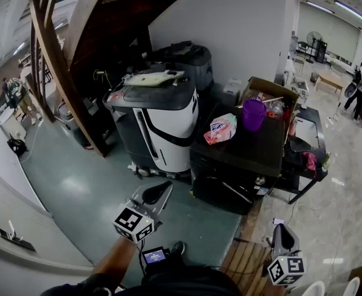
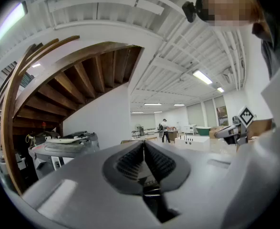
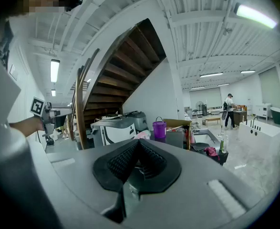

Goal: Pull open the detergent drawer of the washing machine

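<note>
Two grippers, both with jaws pressed together on nothing, are held well short of the machines. Beyond the left gripper stands a grey-and-white machine. The dark washing machine sits ahead of the right gripper, slightly to its left, with a pink pouch and a purple bucket on top. Its front is too dark to make out the detergent drawer.

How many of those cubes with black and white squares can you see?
2. One cube is on the left gripper, low in the middle of the head view. The other cube is on the right gripper, bottom right. None seems hidden.
</note>
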Demonstrator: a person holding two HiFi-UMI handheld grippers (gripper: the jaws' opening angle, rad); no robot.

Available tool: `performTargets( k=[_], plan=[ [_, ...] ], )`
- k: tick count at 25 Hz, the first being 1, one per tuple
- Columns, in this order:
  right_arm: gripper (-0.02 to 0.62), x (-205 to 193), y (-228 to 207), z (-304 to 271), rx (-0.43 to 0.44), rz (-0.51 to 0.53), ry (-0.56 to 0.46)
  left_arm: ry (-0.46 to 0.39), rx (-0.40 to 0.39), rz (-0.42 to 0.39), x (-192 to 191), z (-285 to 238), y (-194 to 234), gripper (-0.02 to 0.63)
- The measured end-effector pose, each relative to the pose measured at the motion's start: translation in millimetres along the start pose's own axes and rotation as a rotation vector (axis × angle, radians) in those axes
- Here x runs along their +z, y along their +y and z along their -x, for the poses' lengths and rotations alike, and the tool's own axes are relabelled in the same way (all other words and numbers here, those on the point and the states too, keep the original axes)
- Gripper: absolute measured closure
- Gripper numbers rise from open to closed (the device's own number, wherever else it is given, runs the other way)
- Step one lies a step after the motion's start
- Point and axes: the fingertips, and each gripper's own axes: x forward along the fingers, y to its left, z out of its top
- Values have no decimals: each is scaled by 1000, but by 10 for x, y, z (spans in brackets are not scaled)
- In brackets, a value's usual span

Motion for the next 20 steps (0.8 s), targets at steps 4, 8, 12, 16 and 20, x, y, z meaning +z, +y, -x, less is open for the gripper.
performTargets(
  k=[4,8,12,16,20],
  plan=[
    [592,9,-23,-17,-4,-5,-2,9,6,5,-15,1,23,545],
    [592,11,-11,-37,5,-2,-4,13,5,8,-45,9,3,545],
    [592,41,-8,-45,13,1,-5,22,4,8,-63,3,-34,545],
    [592,62,-22,-43,15,3,-12,20,5,5,-38,-1,-37,545],
    [591,131,-82,-19,10,-19,-54,25,10,3,-37,6,-59,544]
  ],
)
